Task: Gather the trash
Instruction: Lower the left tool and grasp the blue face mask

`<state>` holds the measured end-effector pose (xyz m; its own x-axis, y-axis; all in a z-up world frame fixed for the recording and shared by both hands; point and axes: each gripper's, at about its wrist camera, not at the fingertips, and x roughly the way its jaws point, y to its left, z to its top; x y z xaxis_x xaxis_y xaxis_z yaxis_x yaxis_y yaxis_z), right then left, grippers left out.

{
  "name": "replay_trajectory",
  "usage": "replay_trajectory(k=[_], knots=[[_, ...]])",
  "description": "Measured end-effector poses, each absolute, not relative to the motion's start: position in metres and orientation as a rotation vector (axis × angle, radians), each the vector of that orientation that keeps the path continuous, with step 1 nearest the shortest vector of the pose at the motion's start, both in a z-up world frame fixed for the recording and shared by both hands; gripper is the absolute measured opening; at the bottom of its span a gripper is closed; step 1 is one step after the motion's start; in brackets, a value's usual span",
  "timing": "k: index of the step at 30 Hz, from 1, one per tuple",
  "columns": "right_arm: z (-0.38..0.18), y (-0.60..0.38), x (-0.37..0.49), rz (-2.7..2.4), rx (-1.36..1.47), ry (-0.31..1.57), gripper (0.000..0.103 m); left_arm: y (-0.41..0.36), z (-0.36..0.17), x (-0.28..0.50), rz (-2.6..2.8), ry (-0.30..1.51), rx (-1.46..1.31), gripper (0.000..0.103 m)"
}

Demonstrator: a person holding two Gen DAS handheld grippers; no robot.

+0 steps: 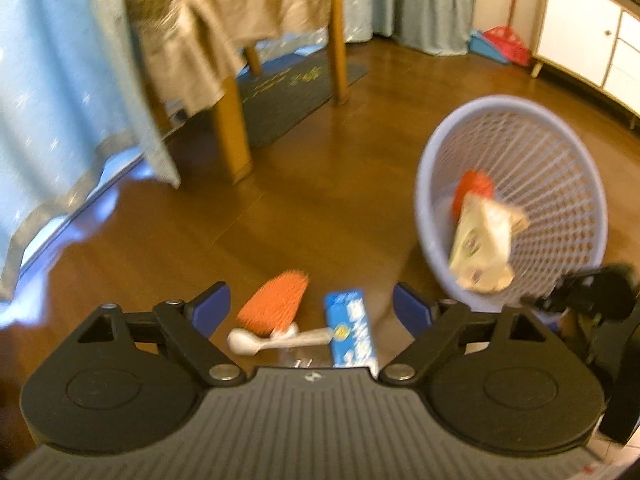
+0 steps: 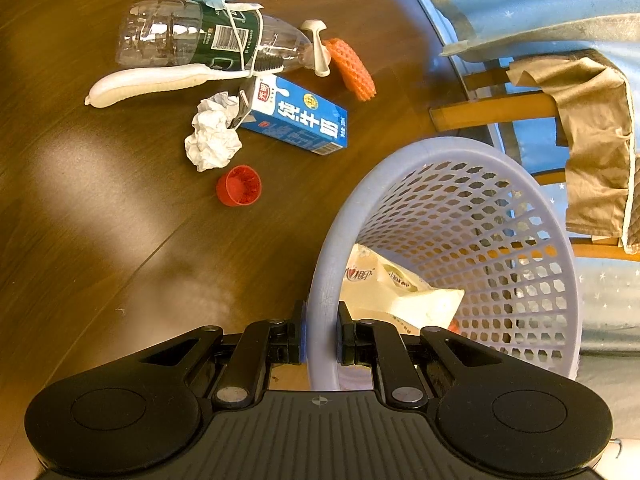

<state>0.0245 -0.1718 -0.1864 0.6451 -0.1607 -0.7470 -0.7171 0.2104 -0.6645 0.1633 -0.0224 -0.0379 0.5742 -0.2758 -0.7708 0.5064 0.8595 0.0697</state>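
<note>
Trash was partly collected: right gripper (image 2: 320,334) clamped the lavender basket (image 2: 324,256) rim, tissue pack (image 2: 394,292) inside, left gripper (image 1: 311,307) spread empty, while red cap (image 2: 239,185), crumpled paper (image 2: 212,132), milk carton (image 2: 298,116) and bottle (image 2: 192,36) lay on the floor beyond.

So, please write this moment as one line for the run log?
right gripper: shut on lavender plastic mesh basket rim | left gripper: open, empty | in basket: white wrapper | on floor: blue milk carton
</note>
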Motion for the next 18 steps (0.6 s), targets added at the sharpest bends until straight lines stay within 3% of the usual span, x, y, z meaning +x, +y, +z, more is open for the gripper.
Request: replay_trajectory(k=[18], knots=[[-0.187, -0.16, 0.03, 0.45, -1.346, 0.82, 0.01, 0.032, -0.122, 0.117, -0.597, 0.965, 0.573, 0.09]])
